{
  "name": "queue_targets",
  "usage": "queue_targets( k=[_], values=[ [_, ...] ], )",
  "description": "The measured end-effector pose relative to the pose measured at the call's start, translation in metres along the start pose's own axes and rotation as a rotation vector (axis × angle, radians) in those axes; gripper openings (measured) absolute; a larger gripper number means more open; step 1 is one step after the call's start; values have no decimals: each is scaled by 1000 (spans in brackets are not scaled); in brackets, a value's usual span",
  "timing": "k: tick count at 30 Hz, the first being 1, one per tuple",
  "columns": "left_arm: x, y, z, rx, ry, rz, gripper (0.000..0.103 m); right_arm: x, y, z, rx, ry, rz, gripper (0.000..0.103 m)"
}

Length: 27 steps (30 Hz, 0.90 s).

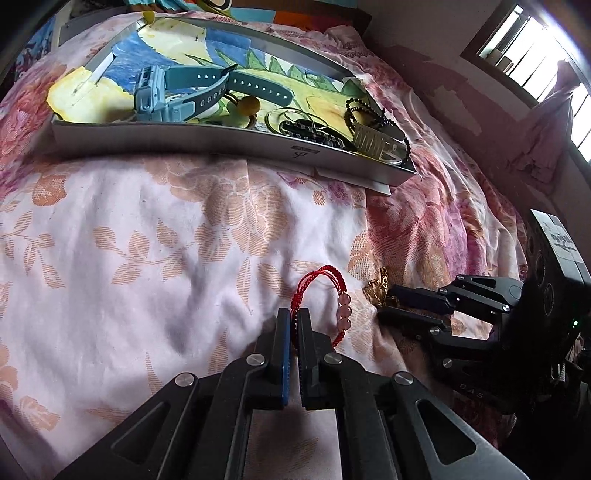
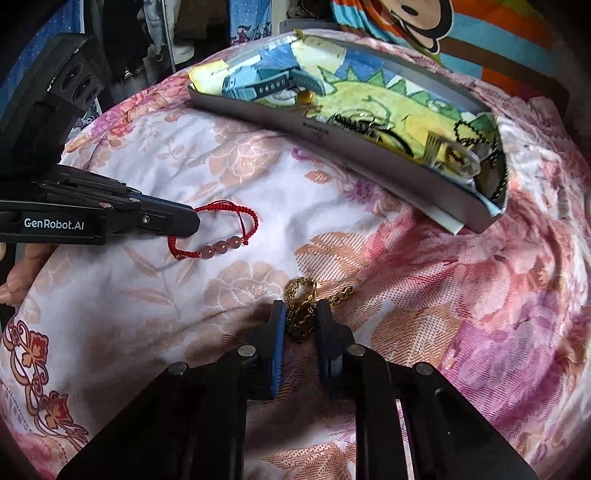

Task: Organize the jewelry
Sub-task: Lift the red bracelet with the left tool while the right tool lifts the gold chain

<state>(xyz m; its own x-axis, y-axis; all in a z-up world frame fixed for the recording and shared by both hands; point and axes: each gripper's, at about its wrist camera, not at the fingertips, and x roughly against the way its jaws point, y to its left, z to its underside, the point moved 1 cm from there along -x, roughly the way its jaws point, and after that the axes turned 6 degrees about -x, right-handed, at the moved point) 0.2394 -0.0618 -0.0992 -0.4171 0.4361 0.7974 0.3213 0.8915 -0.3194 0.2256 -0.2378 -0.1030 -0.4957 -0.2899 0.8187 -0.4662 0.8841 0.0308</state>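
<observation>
A red cord bracelet with pink beads (image 1: 334,295) lies on the floral bedsheet; it also shows in the right wrist view (image 2: 221,232). My left gripper (image 1: 293,314) is shut on its cord. A gold chain (image 2: 301,310) lies bunched on the sheet, seen too in the left wrist view (image 1: 376,288). My right gripper (image 2: 301,308) has its jaws closed in around the chain, pinching it. A shallow grey box (image 1: 229,138) with a colourful lining holds a blue watch (image 1: 162,92), rings, a black bead chain (image 1: 369,114) and other pieces.
The box (image 2: 369,158) sits at the far side of the bed. A window (image 1: 535,55) is at the right. A striped cartoon cushion (image 2: 424,22) lies behind the box. The sheet (image 1: 147,258) is rumpled.
</observation>
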Motion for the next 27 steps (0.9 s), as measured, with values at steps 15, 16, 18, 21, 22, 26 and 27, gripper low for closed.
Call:
queue_targets(
  k=[15,16,18,21,22,26,27],
  values=[
    [29,-10,1,-54,-103,-58,3,14,-9,-4,-46,-55,-20,5],
    [28,-10,1,-51,-103,-58,3,11,-12,-4,-72,-40,-43,5],
    [28,-8,1,-44,-96,-58,3,6,-13,-2,-85,-21,-45,7],
    [24,-4,2,-23,-82,-63,3,3,-12,-2,-86,-14,-40,20],
    [23,-2,2,-12,-76,-66,3,2,-11,-2,-82,-11,-44,30],
    [18,10,3,48,-54,-74,3,-2,-2,-2,-40,7,-26,36],
    [17,12,3,60,-50,-73,3,-4,-2,-3,-40,14,-24,36]
  ],
)
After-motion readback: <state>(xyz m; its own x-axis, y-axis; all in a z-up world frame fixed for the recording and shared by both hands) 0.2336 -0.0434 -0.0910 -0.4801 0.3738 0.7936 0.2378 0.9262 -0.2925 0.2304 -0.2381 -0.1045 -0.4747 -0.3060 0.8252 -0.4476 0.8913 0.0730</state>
